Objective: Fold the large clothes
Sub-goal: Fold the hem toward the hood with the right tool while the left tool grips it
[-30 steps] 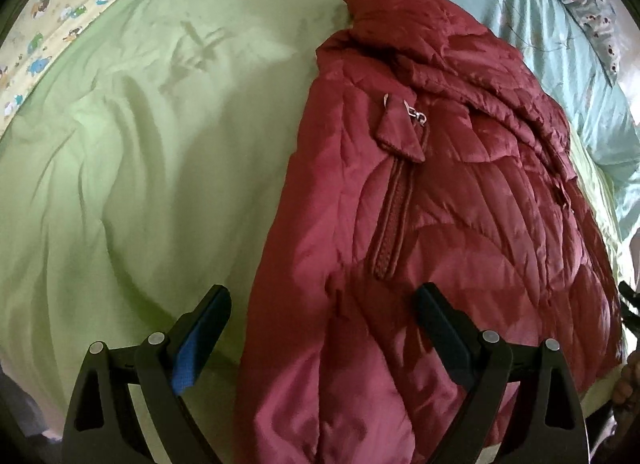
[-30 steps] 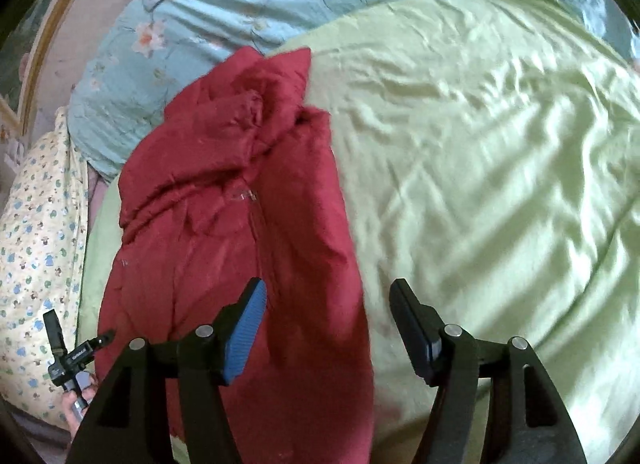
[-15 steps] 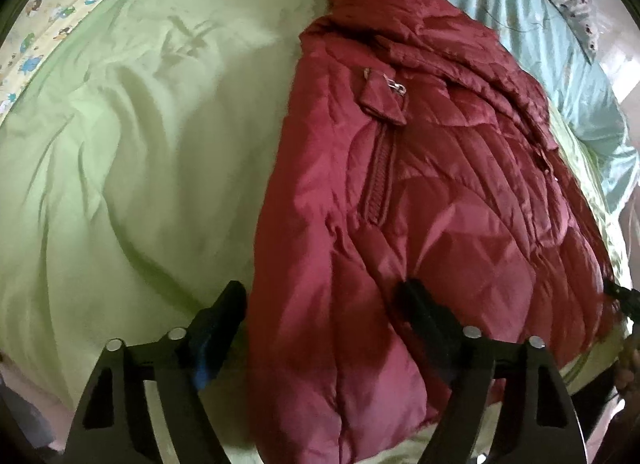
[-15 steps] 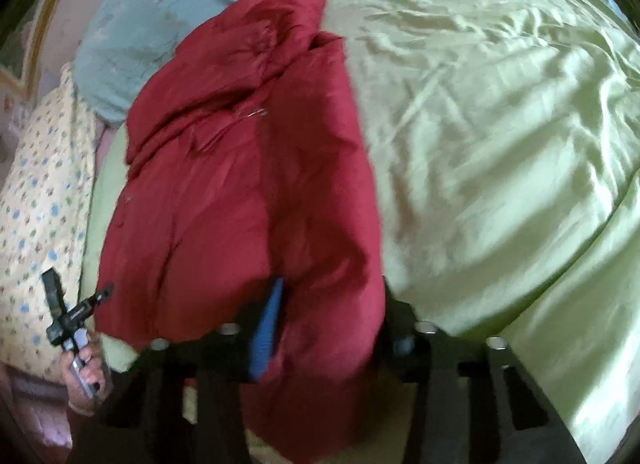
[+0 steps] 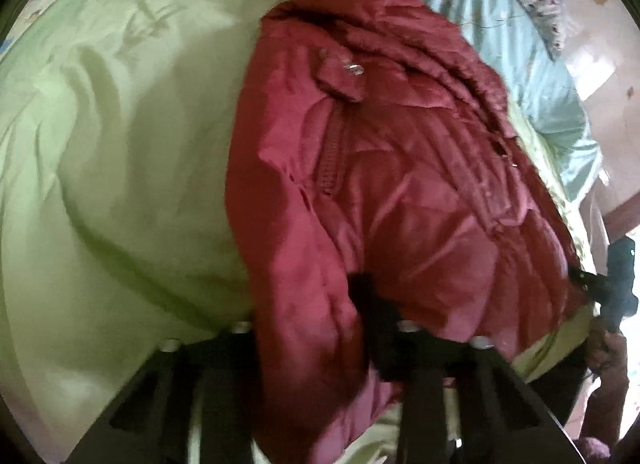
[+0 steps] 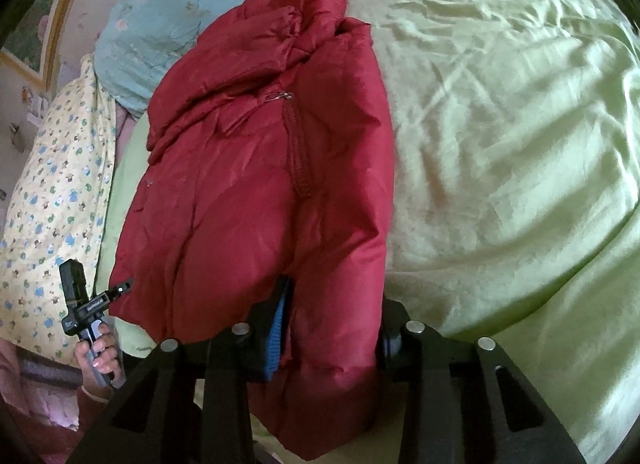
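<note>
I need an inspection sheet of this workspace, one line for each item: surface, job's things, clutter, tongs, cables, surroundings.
Surface: bed under a wrinkled light green cover.
Job's things: one dark red padded jacket, lying along the cover, zipper up, collar at the far end.
Clutter: yellow printed cloth beside the green cover; light blue floral bedding beyond the collar.
Tongs: left tongs closing, near hem of the jacket between the fingers; right tongs closing, near hem between the fingers there too, blue pad against the fabric.
Cables: nothing seen.
Surroundings: framed picture on the wall; a hand holds the other tool at the bed's edge.
</note>
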